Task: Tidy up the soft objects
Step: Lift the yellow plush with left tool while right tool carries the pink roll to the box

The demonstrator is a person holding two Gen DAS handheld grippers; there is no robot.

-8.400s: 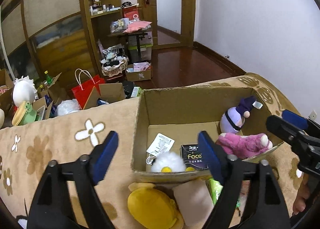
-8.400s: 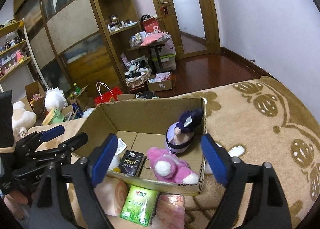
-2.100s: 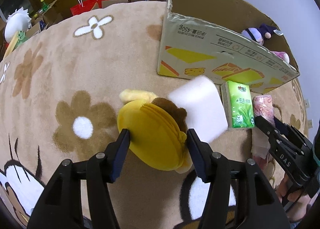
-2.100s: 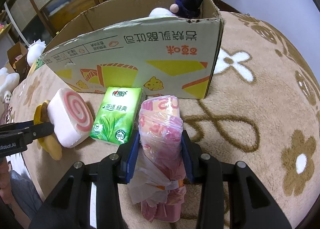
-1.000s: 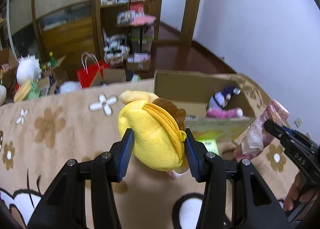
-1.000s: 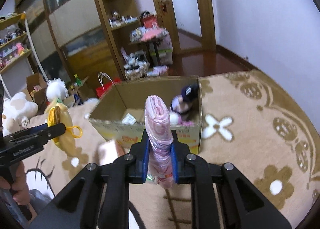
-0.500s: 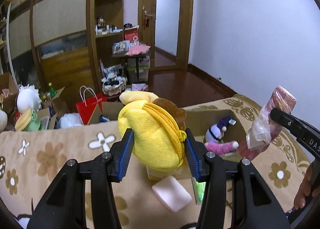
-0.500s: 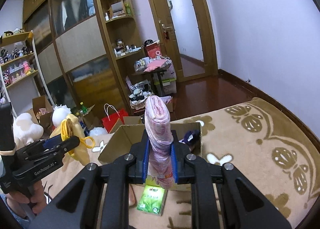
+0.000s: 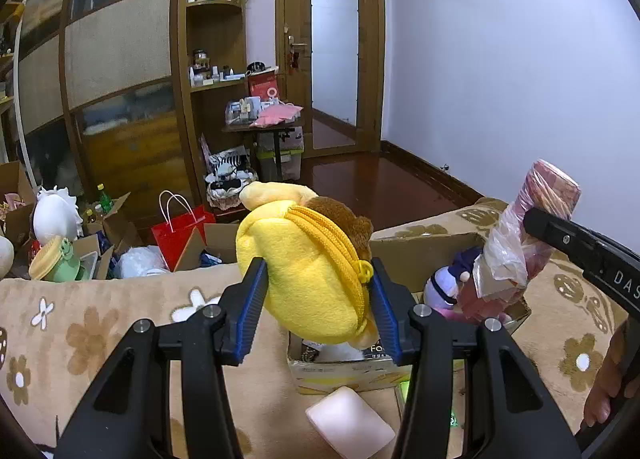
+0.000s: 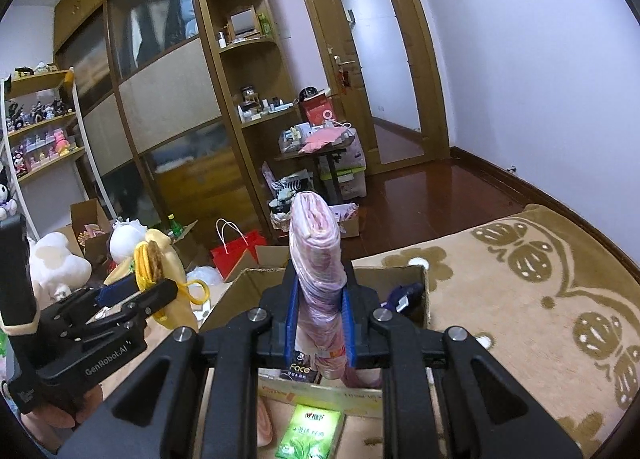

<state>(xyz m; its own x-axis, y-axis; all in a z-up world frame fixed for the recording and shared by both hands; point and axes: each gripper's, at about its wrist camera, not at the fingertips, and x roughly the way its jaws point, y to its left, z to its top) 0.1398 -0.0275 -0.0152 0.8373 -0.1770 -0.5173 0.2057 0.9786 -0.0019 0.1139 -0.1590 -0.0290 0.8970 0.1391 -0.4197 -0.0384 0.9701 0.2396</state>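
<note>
My left gripper [image 9: 316, 301] is shut on a yellow plush pouch [image 9: 308, 275] with a zipper and a brown top, held in the air over the near left part of the cardboard box [image 9: 404, 249]. My right gripper [image 10: 319, 321] is shut on a pink roll wrapped in clear plastic [image 10: 318, 259], upright above the box [image 10: 244, 291]. In the left wrist view the same pink roll [image 9: 528, 231] hangs over the box's right side. A purple doll [image 9: 448, 283] lies inside the box.
A pink-white cushion [image 9: 350, 421] and a green tissue pack [image 10: 312, 433] lie on the beige flowered blanket [image 9: 92, 339] in front of the box. Beyond the blanket are a red paper bag [image 9: 180, 235], open cartons, plush toys, wooden shelves and a door.
Both grippers have risen and tipped up with their loads, so the box now sits lower in both views. The pouch and the roll stay gripped.
</note>
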